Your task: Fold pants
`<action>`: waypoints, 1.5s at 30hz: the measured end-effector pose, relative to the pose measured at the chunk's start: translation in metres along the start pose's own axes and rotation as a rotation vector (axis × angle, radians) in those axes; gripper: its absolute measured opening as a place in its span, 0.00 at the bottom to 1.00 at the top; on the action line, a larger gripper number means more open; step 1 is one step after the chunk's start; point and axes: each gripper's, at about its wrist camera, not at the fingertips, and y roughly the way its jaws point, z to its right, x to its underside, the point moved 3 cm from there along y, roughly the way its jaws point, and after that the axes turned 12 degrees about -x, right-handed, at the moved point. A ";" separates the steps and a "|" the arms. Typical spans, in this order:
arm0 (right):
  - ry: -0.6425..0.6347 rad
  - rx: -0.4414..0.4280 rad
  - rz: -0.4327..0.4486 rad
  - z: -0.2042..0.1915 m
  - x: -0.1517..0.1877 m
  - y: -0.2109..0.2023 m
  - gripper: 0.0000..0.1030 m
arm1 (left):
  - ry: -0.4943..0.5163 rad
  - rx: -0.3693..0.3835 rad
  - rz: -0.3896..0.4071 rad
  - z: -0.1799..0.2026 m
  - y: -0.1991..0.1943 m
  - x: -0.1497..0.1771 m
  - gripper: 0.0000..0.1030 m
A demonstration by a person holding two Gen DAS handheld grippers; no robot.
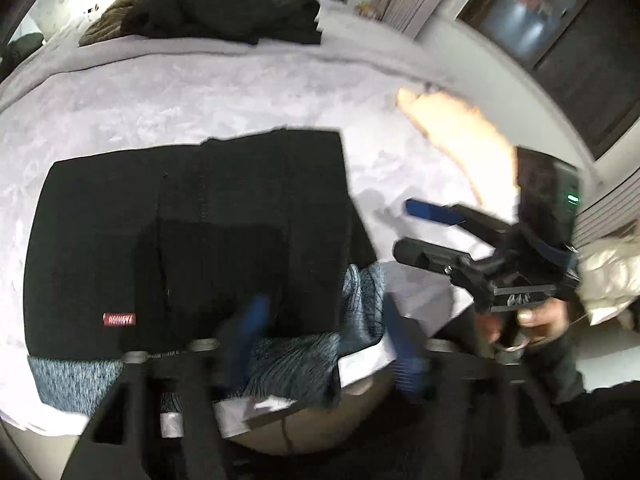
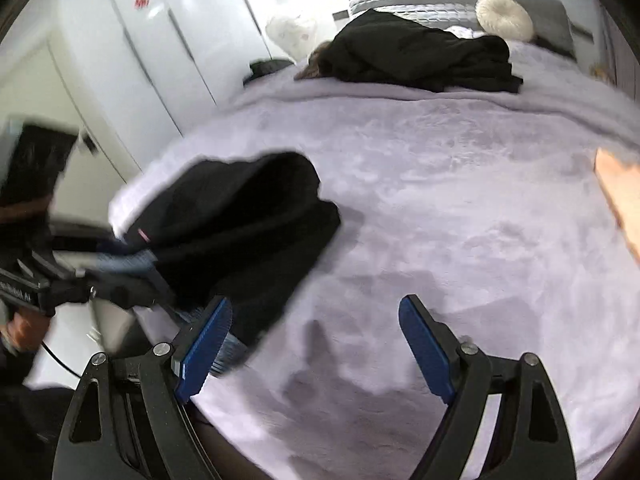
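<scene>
Black pants (image 1: 192, 232) with a grey knit waistband (image 1: 288, 360) and a small red label lie folded on the lilac bed cover, near its front edge. In the right wrist view they are a dark bundle (image 2: 248, 224) at left. My left gripper (image 1: 324, 344) is open over the waistband end, its blue pads blurred. My right gripper (image 2: 316, 348) is open and empty above bare cover, to the right of the pants. It also shows in the left wrist view (image 1: 408, 228).
A heap of dark clothes (image 2: 420, 60) and a round cream cushion (image 2: 504, 16) lie at the far end of the bed (image 2: 440, 208). White wardrobe doors (image 2: 168, 32) stand to the left. A peach item (image 1: 460, 136) lies at the bed's right side.
</scene>
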 end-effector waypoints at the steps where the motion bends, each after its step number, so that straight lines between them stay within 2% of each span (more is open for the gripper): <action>1: 0.044 -0.053 0.033 0.001 -0.004 -0.001 0.89 | -0.007 0.000 0.042 -0.002 -0.009 0.002 0.82; 3: 0.124 -0.127 0.075 0.004 -0.008 0.004 0.93 | 0.007 0.038 0.078 -0.002 -0.023 0.006 0.82; 5: 0.176 -0.161 0.071 0.003 -0.007 0.014 0.95 | 0.009 0.030 0.098 -0.003 -0.032 0.008 0.82; 7: 0.206 -0.149 0.042 0.004 -0.006 0.033 0.95 | -0.008 -0.035 0.099 -0.007 -0.033 0.003 0.82; 10: 0.204 -0.127 0.043 -0.002 -0.006 0.057 0.95 | -0.092 -0.169 0.076 -0.046 -0.013 -0.006 0.82; 11: 0.173 -0.127 0.046 -0.009 -0.008 0.063 0.92 | -0.116 -0.193 0.064 -0.060 -0.006 -0.003 0.82; 12: 0.112 -0.130 0.031 -0.019 -0.014 0.071 0.68 | -0.144 -0.208 0.046 -0.070 0.001 -0.001 0.82; 13: 0.076 -0.105 0.006 -0.024 -0.020 0.077 0.37 | -0.163 -0.210 0.037 -0.084 0.008 0.006 0.82; 14: 0.068 -0.076 -0.007 -0.025 -0.027 0.082 0.32 | -0.183 -0.204 0.046 -0.090 0.010 0.007 0.82; 15: 0.095 -0.098 0.003 -0.021 -0.037 0.083 0.26 | -0.183 -0.201 0.062 -0.091 0.013 0.007 0.82; 18: 0.189 -0.128 0.010 0.001 -0.049 0.088 0.23 | -0.167 -0.204 0.091 -0.092 0.016 0.008 0.82; 21: 0.236 -0.118 -0.025 0.015 -0.037 0.098 0.25 | -0.143 -0.229 0.087 -0.088 0.028 0.010 0.82; 23: 0.237 -0.107 -0.014 0.013 -0.034 0.092 0.33 | -0.108 -0.259 0.091 -0.082 0.027 0.010 0.82; 25: 0.226 -0.049 -0.023 0.008 -0.035 0.082 0.42 | -0.091 -0.268 0.095 -0.081 0.019 0.009 0.82; 27: 0.153 0.070 0.018 -0.001 -0.041 0.060 0.56 | -0.100 -0.255 0.104 -0.083 0.017 0.005 0.82; 30: 0.015 0.184 0.118 -0.021 -0.057 0.032 0.79 | -0.133 -0.270 0.090 -0.092 0.022 0.001 0.82; 31: -0.027 0.193 0.134 -0.028 -0.063 0.030 0.80 | -0.144 -0.269 0.085 -0.093 0.024 0.000 0.82; 34: -0.125 0.178 0.096 -0.049 -0.083 0.042 0.80 | -0.158 -0.273 0.105 -0.093 0.022 -0.003 0.82; 37: -0.172 0.076 0.047 -0.062 -0.098 0.072 0.80 | -0.143 -0.298 0.096 -0.094 0.031 -0.002 0.85; 38: -0.168 0.033 0.015 -0.059 -0.102 0.088 0.80 | -0.137 -0.295 0.088 -0.093 0.034 0.000 0.91; 40: -0.127 0.040 -0.036 -0.043 -0.102 0.111 0.80 | -0.112 -0.288 0.096 -0.088 0.037 0.005 0.96; 43: -0.031 0.076 -0.116 -0.004 -0.089 0.140 0.79 | -0.051 -0.328 0.104 -0.078 0.040 0.009 0.96; 45: -0.015 0.068 -0.112 0.005 -0.080 0.142 0.80 | -0.018 -0.352 0.104 -0.072 0.040 0.010 0.96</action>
